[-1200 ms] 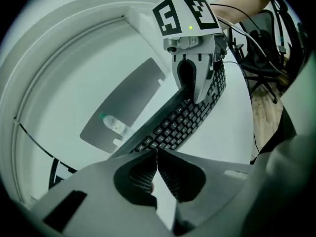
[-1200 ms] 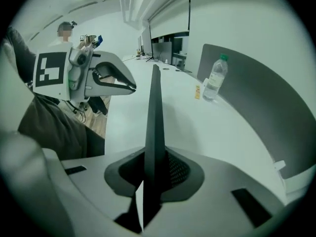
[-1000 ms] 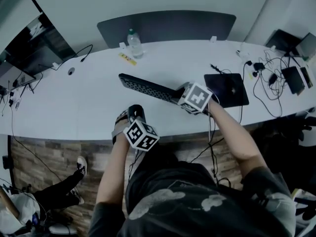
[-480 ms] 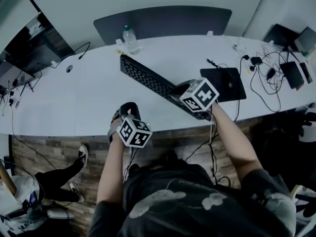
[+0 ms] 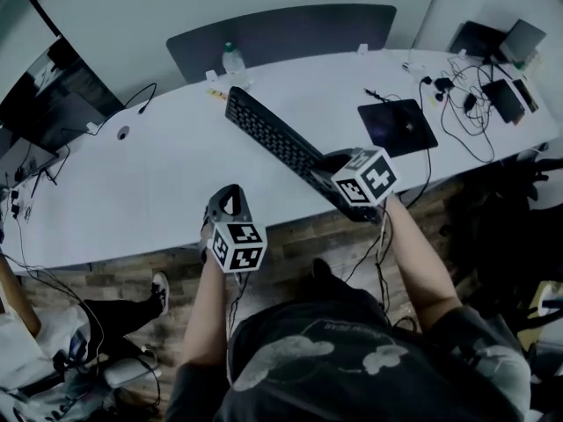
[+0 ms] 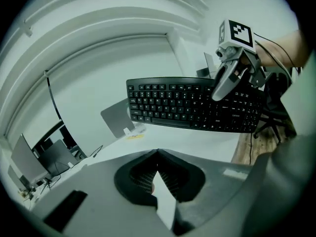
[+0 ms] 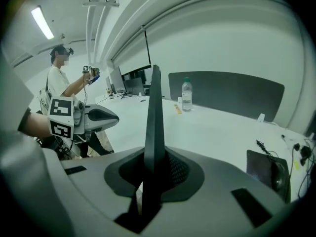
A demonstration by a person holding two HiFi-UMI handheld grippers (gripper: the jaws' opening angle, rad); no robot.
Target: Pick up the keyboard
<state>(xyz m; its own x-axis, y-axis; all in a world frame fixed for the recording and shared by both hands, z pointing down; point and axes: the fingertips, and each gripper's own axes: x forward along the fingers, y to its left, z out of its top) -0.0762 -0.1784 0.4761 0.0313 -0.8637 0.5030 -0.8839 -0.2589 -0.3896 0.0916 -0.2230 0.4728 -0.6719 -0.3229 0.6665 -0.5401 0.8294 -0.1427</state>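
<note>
The black keyboard (image 5: 286,148) is lifted off the white table (image 5: 132,174) and slants from near the bottle down to the table's front edge. My right gripper (image 5: 327,167) is shut on its near end. In the right gripper view the keyboard (image 7: 155,107) stands edge-on between the jaws of the right gripper (image 7: 153,174). My left gripper (image 5: 227,202) hangs shut and empty over the table's front edge, left of the keyboard. The left gripper view shows the left gripper (image 6: 158,157) with its jaws together, the keyboard's (image 6: 192,105) key face ahead, and the right gripper (image 6: 228,80) clamped on it.
A water bottle (image 5: 233,62) and a yellow tag stand at the table's far side before a dark panel (image 5: 281,33). A black laptop (image 5: 398,127) and tangled cables (image 5: 466,104) lie at the right. Monitors (image 5: 53,95) stand at the left. Another person (image 7: 61,83) stands in the background.
The right gripper has pulled the keyboard toward me and raised it, swinging its far end toward the bottle. The left gripper has drifted back to the table's front edge and rolled.
</note>
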